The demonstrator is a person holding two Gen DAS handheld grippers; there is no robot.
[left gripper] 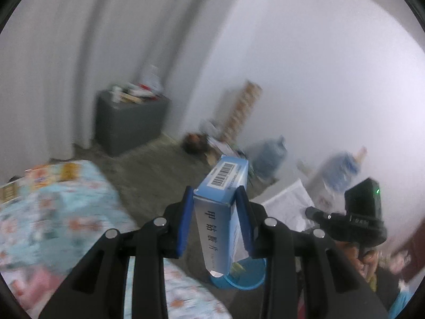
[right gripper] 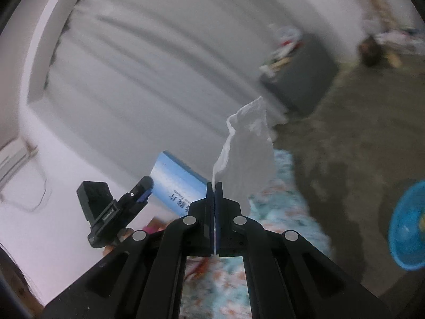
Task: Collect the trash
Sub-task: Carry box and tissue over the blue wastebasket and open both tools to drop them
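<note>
The left tongs (left gripper: 213, 199) grip one light-blue cardboard medicine box (left gripper: 225, 199), its two blue pads pressing the box's long sides; the box stands tilted, barcode end up and away, printed white face towards the camera. In the right wrist view the same box (right gripper: 178, 183) shows held in the air above the near edge of the bed.

The right tongs (right gripper: 214, 186) are closed tight on one thin, crumpled, translucent white plastic wrapper (right gripper: 247, 146), which rises from the pinched pads and fans out above them.

Under both tongs lies one bed with a pale-blue bedspread printed with orange flowers (left gripper: 79, 212). At its far left corner lie some colourful printed packs (left gripper: 50, 175), too blurred to count.

Just past the bed's right edge, on the grey-brown floor (left gripper: 159, 170), stands one round blue plastic basin (left gripper: 239, 279); a few small yellowish bits show inside it.

Further off along the white wall (left gripper: 318, 79) stand two large bluish water jugs (left gripper: 268, 156), with one white sheet of paper (left gripper: 289, 204) before them and a heap of blurred clutter beside.

Farthest, in the corner by the pale curtain (left gripper: 66, 66), sits one dark grey box-shaped bin (left gripper: 130, 125), heaped with mixed items.
</note>
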